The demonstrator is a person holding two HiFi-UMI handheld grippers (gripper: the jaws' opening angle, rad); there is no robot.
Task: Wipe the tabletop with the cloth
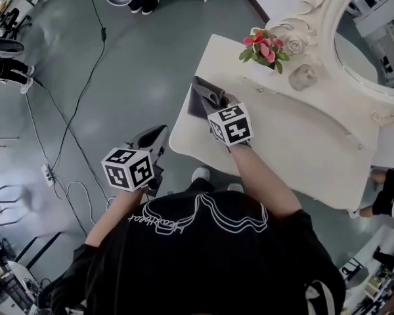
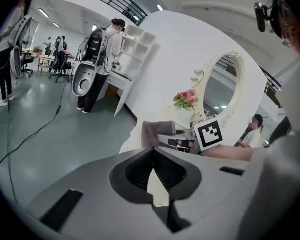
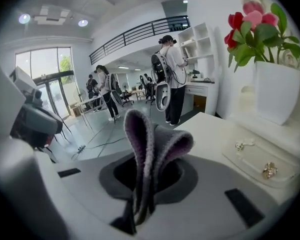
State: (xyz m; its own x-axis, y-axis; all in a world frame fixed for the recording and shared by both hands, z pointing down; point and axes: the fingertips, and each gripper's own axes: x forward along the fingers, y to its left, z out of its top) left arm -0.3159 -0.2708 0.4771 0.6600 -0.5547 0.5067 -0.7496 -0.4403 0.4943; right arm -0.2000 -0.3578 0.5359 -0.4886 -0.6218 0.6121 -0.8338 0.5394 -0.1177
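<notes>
A grey cloth lies bunched at the left end of the white tabletop. My right gripper is shut on it. In the right gripper view a fold of the cloth stands up out of the closed jaws of the right gripper. My left gripper hangs off the table's left side over the floor, shut with nothing in it. From the left gripper I see the cloth and the right gripper's marker cube ahead on the table.
A pot of red flowers and a small glass piece stand at the back by the ornate mirror. A clear tray with jewellery lies right of the cloth. Cables run across the floor. People stand far off.
</notes>
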